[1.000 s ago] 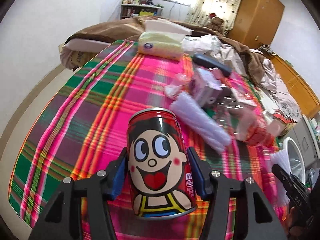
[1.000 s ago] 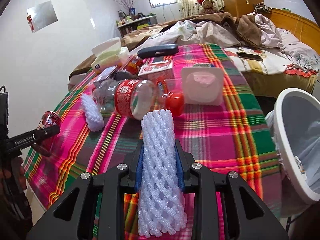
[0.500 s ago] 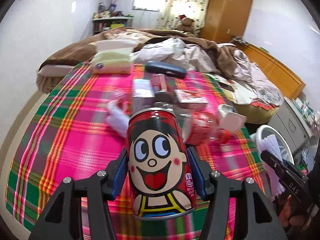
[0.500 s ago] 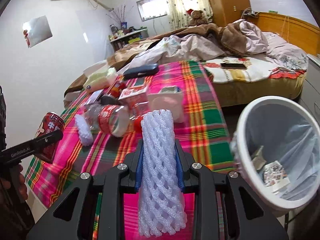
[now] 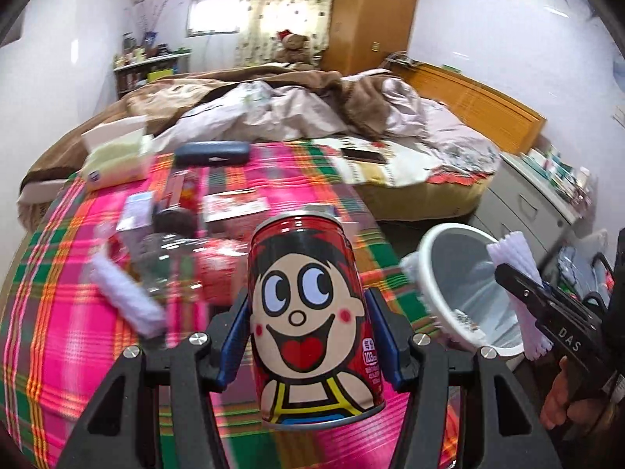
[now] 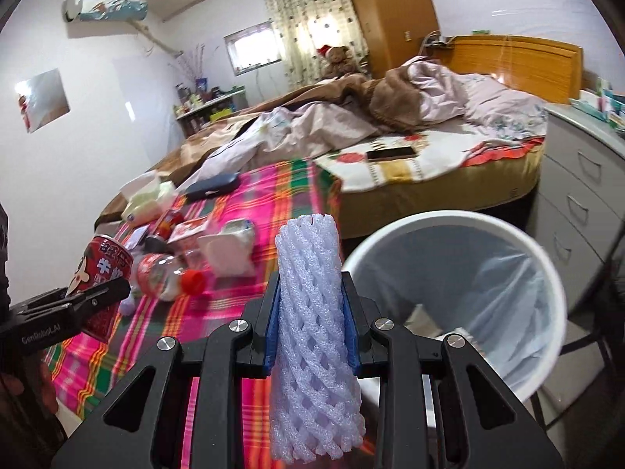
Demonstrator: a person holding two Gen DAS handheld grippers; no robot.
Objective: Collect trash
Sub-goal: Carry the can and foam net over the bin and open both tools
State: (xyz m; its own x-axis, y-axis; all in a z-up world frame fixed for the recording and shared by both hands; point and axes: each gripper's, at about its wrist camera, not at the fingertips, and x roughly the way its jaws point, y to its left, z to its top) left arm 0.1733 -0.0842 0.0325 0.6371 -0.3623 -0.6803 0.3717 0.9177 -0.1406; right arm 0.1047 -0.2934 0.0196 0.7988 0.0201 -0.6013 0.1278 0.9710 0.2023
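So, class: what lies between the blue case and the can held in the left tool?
Left wrist view: a carton and blurred bottle between case and can.

left hand-held gripper clamped, right hand-held gripper clamped

Red cartoon-face can upright, clamped; white foam net sleeve clamped upright beside white bin.

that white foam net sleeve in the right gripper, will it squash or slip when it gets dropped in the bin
The foam net sleeve is open mesh, so probably soft and very light. The right gripper pinches it narrower at the pads, suggesting it squashes easily. Its ribbed surface likely resists slipping, and it may cling briefly before falling into the bin.
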